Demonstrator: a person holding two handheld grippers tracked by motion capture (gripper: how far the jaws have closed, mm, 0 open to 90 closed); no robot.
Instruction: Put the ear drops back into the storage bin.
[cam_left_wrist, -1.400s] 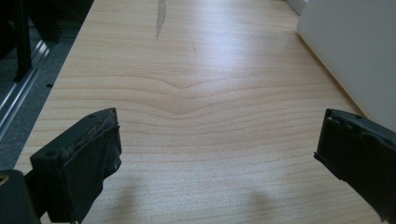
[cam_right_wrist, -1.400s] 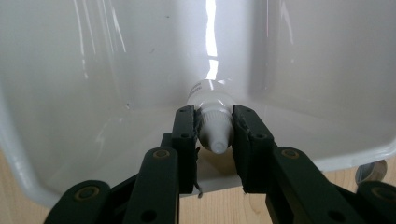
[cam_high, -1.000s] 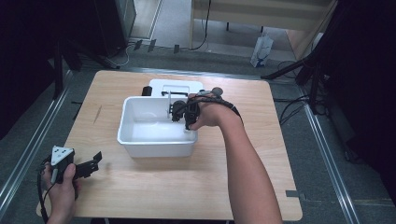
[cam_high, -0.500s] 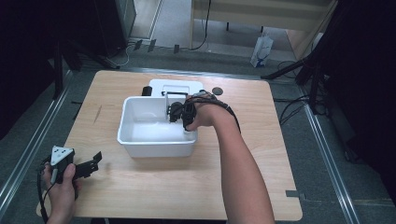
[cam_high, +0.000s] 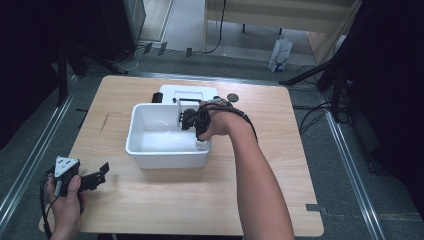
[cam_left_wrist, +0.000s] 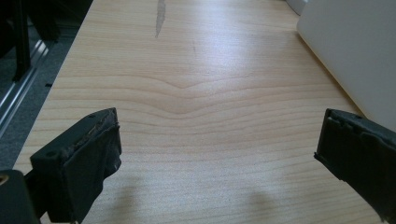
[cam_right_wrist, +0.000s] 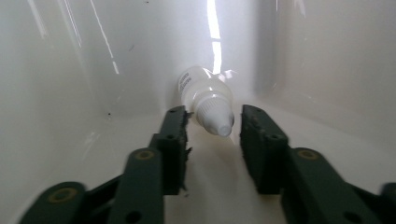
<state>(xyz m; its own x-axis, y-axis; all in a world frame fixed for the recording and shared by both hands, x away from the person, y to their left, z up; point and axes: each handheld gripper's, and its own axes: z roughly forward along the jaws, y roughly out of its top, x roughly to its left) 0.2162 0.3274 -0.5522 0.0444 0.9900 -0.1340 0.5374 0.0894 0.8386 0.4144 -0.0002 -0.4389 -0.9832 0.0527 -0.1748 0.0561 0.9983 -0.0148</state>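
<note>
Right gripper view: right gripper (cam_right_wrist: 212, 133) jaws apart around small white bottle (cam_right_wrist: 205, 99) at frame centre, inside white tub (cam_high: 150, 145); left gripper (cam_left_wrist: 217, 154) jaws wide apart over counter (cam_left_wrist: 187, 93)

The high view looks forward and down over the whole table (cam_high: 150, 210). The left gripper view skims low across bare wood, the tub (cam_left_wrist: 355, 56) at upper right. The right gripper view sits close inside that tub (cam_right_wrist: 70, 70).

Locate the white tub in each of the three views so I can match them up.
High view: white tub at table centre, right gripper reaching inside.
Left gripper view: its outer wall at the upper right edge.
Right gripper view: its inner walls surround a small white bottle.
Shared landmark: the tub itself.
</note>
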